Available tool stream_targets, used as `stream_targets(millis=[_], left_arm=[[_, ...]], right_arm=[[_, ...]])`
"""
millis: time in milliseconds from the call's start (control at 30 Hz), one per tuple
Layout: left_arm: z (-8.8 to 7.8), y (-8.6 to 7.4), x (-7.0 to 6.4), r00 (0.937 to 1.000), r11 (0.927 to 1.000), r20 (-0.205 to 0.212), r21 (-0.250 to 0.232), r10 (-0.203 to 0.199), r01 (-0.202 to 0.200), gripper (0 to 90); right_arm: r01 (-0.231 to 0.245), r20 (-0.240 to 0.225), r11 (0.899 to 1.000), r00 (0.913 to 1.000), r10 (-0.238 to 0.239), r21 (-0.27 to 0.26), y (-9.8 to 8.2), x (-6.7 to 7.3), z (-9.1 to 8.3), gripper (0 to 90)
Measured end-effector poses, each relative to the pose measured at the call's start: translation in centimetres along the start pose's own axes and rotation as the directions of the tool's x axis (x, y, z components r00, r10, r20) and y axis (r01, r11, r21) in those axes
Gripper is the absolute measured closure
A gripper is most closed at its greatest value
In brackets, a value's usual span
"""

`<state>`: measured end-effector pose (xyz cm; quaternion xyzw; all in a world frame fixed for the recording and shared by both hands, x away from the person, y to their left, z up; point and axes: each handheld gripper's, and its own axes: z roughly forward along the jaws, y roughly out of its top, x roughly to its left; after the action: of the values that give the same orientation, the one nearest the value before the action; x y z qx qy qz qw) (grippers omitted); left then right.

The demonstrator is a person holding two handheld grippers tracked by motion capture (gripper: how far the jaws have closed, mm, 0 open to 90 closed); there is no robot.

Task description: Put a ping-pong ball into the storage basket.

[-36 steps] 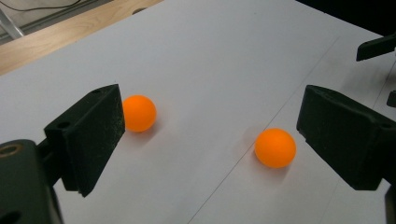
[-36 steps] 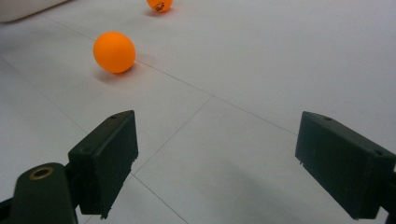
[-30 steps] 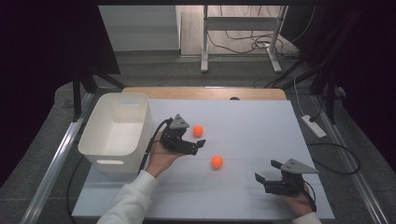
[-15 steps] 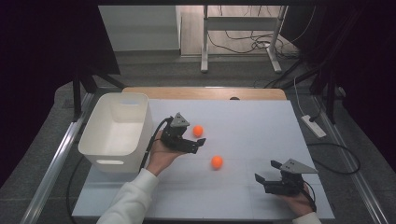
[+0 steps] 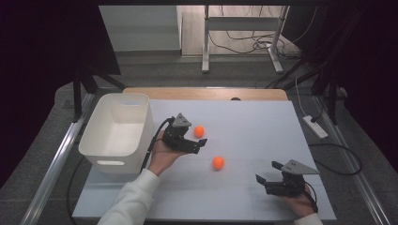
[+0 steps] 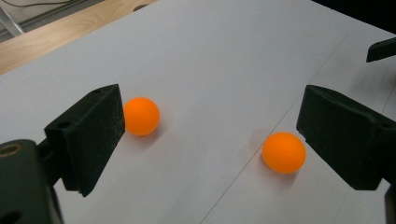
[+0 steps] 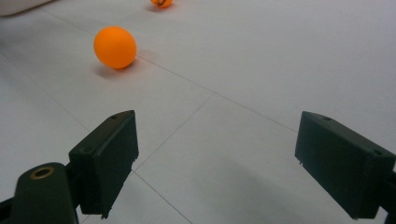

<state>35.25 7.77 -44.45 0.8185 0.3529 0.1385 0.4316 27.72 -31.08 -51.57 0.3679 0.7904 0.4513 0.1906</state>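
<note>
Two orange balls lie on the white table top: one toward the middle left, the other nearer the front. My left gripper hovers open just left of the farther ball. In the left gripper view that ball sits right beside the left jaw, the second ball close to the right jaw, and the gripper holds nothing. My right gripper rests open at the front right. Its own view shows the gripper empty, the near ball ahead to the left and the far ball at the top edge.
A white plastic bin stands at the table's left side, next to the left hand. A wooden strip runs along the far edge. A power strip lies on the floor to the right. Bare white table surface spreads at the back right.
</note>
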Motion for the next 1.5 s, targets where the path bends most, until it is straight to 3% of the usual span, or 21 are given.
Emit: stream_targets(millis=[867, 1500], left_arm=[[0.5, -0.1, -0.2, 1.0, 0.9999, 0.007, 0.017, 0.0, 0.0, 8.3], [-0.7, -0.3, 1.5, 0.9982, 0.9996, -0.054, 0.007, -0.028, 0.029, 8.3]], right_arm=[[0.008, 0.013, 1.0, 0.9999, -0.008, 0.002, 0.0, 0.1, 0.0, 15.0], [0.006, 0.015, 1.0, 0.9999, -0.006, -0.007, 0.0, 0.1, -0.1, 15.0]])
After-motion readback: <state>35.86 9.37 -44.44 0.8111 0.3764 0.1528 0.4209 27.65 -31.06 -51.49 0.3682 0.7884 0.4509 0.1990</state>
